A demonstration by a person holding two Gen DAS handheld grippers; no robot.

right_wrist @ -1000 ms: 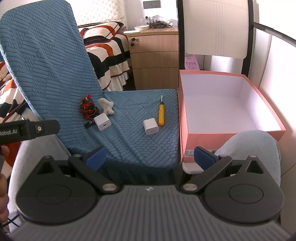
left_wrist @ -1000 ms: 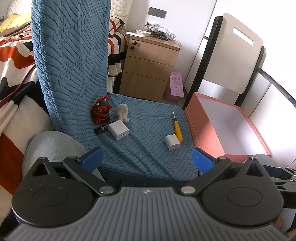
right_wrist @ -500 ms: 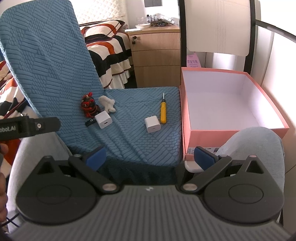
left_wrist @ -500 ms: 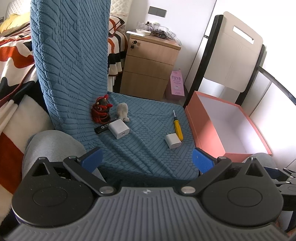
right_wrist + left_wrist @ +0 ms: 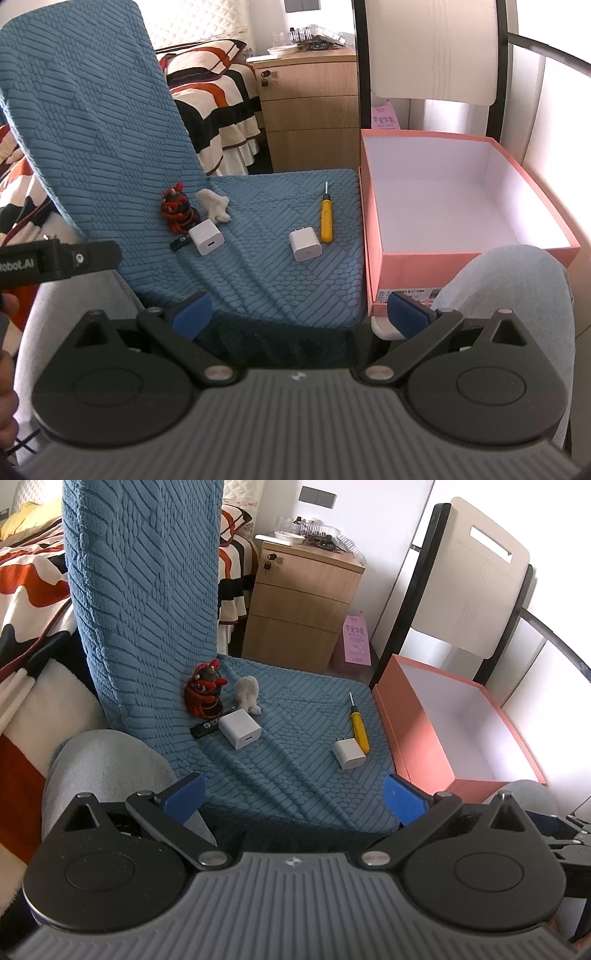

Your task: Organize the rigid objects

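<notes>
On the blue chair seat (image 5: 295, 738) lie a yellow screwdriver (image 5: 359, 728), a small white charger (image 5: 347, 754), a larger white charger (image 5: 240, 728), a black stick (image 5: 207, 726), a red plush toy (image 5: 205, 694) and a white plush (image 5: 248, 696). An open pink box (image 5: 417, 734) stands to the right, empty inside. The right wrist view shows the screwdriver (image 5: 325, 218), both chargers (image 5: 305, 244) (image 5: 206, 237) and the box (image 5: 461, 266). My left gripper (image 5: 293, 797) and right gripper (image 5: 299, 314) are open, empty, near the seat's front edge.
A wooden drawer cabinet (image 5: 299, 605) stands behind the chair, a striped bed (image 5: 26, 576) to the left. A folded white chair (image 5: 476, 579) leans behind the box. The person's knees (image 5: 509, 288) flank the seat. The left gripper's body (image 5: 55, 262) shows at the right wrist view's left.
Both grippers have shifted slightly; the scene has slid a little in each view. Nothing on the seat has moved.
</notes>
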